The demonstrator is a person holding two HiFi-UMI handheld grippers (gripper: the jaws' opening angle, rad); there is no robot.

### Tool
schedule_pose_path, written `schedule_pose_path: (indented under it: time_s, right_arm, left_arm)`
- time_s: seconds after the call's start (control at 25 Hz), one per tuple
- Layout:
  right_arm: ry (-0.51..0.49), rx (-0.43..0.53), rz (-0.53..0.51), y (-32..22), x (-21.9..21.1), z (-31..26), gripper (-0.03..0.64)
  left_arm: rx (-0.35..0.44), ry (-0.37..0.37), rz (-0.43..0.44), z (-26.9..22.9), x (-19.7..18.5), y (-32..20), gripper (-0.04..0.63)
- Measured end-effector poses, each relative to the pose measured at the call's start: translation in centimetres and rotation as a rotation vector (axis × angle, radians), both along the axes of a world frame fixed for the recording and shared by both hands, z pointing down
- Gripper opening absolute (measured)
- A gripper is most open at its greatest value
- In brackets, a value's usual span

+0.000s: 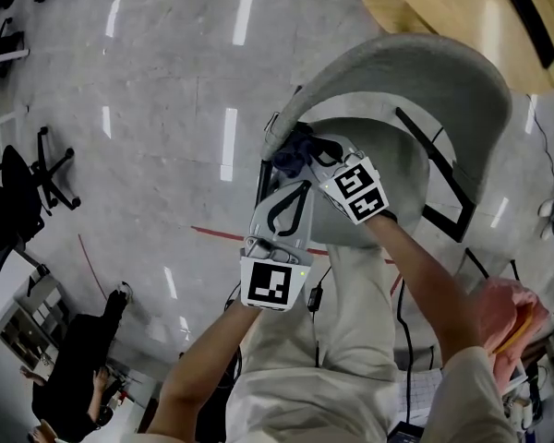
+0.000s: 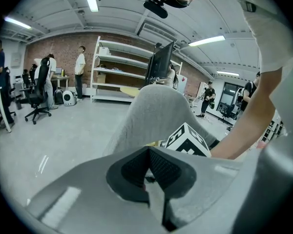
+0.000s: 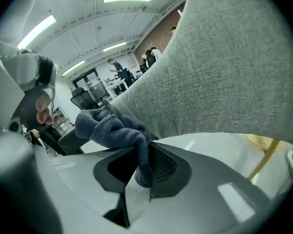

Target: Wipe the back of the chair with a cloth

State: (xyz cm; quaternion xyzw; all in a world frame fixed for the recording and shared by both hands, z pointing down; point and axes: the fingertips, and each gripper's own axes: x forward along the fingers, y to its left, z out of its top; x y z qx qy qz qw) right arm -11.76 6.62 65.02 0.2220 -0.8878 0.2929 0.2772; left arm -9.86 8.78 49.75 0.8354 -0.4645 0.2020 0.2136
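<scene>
Head view, centre of frame: I hold my right gripper [image 1: 307,155] against the left end of the grey chair [image 1: 402,72] back, its jaws clamped tight on a dark blue cloth [image 1: 294,151]. The cloth is bunched at the rim of the back, touching the fabric.

My left gripper [image 1: 279,175] sits just below and to the left of it, pointing up at the same edge. The 2 marker cubes lie side by side in mid-frame, with my arms running down to the bottom of the picture.

In the right gripper view the cloth [image 3: 110,126] spills out to the upper left of the right gripper [image 3: 146,150] in a thick wad, and 1 tail hangs down between the pads. The chair [image 3: 224,67] back fills the upper right of that frame, right beside the wad.

In the left gripper view the left gripper [image 2: 148,152] has its jaws pressed together — I can see nothing held between them. The chair [image 2: 154,108] back rises at centre, just beyond the tips.

A round wooden table [image 1: 443,7] fills the upper right corner of the head view, and the pale floor [image 1: 148,109] takes the left half — a red line [image 1: 217,235] crosses it at mid-height. White shelves [image 2: 119,67] stand against a brick wall in the upper middle of the left gripper view.
</scene>
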Motion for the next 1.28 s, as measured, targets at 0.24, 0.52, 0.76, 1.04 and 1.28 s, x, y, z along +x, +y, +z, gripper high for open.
schedule_pose_path:
  time_s: [0.24, 0.52, 0.76, 1.04, 1.28]
  right_arm:
    - [-0.022, -0.038, 0.089, -2.4, 0.7, 0.0, 0.083]
    - [-0.042, -0.071, 0.185, -4.6, 2.3, 0.1, 0.083]
    - [-0.068, -0.115, 0.316, -6.4, 4.5, 0.1, 0.083]
    - [-0.091, -0.156, 0.454, -8.1, 6.6, 0.2, 0.083]
    - [-0.127, -0.202, 0.585, -9.1, 9.1, -0.1, 0.083]
  left_arm:
    - [0.001, 0.014, -0.005, 0.1, 0.1, -0.9, 0.000]
    - [0.001, 0.008, 0.023, 0.2, 0.8, -1.3, 0.000]
    - [-0.006, 0.004, 0.024, 0.3, 1.2, -1.8, 0.000]
    - [-0.004, 0.027, 0.041, -0.1, 2.0, -2.6, 0.000]
    - [0.003, 0.026, 0.069, -0.8, 3.5, -2.9, 0.000]
